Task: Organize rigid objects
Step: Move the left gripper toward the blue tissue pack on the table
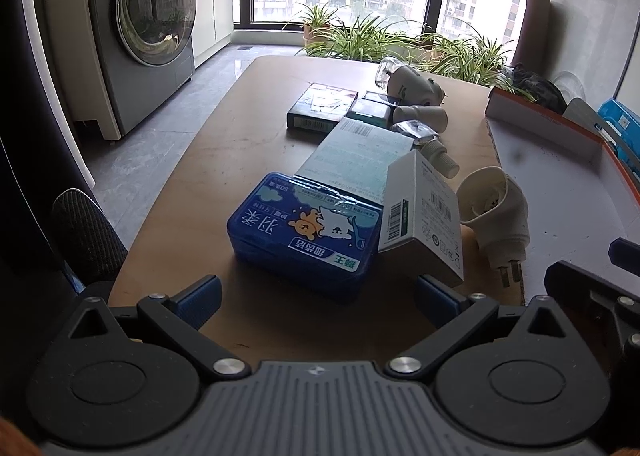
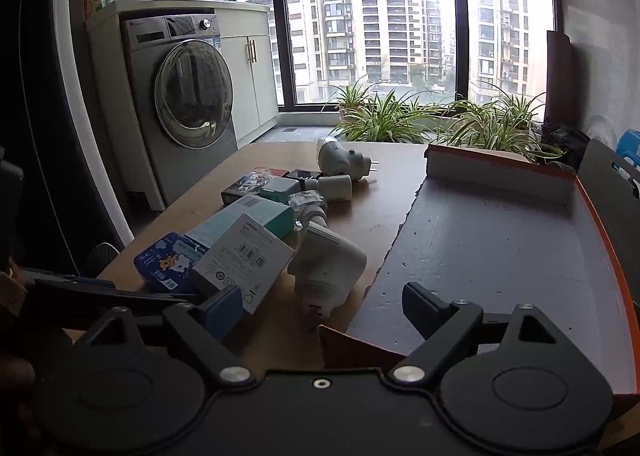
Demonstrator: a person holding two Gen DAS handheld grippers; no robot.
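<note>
Left wrist view: the left gripper (image 1: 318,298) hovers at the surface's (image 1: 224,144) near edge, fingers spread wide and empty, just short of the blue box (image 1: 304,234). A white carton (image 1: 424,216) leans beside it; bare wood lies left.

Right wrist view: the right gripper (image 2: 322,310) gapes empty above the tray's (image 2: 500,248) near corner, beside a white plug (image 2: 328,268).

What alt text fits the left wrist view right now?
Open left gripper hovers empty before a blue cartoon-printed box on a wooden table; a white barcode box and a white plug-in device lie to its right.
</note>
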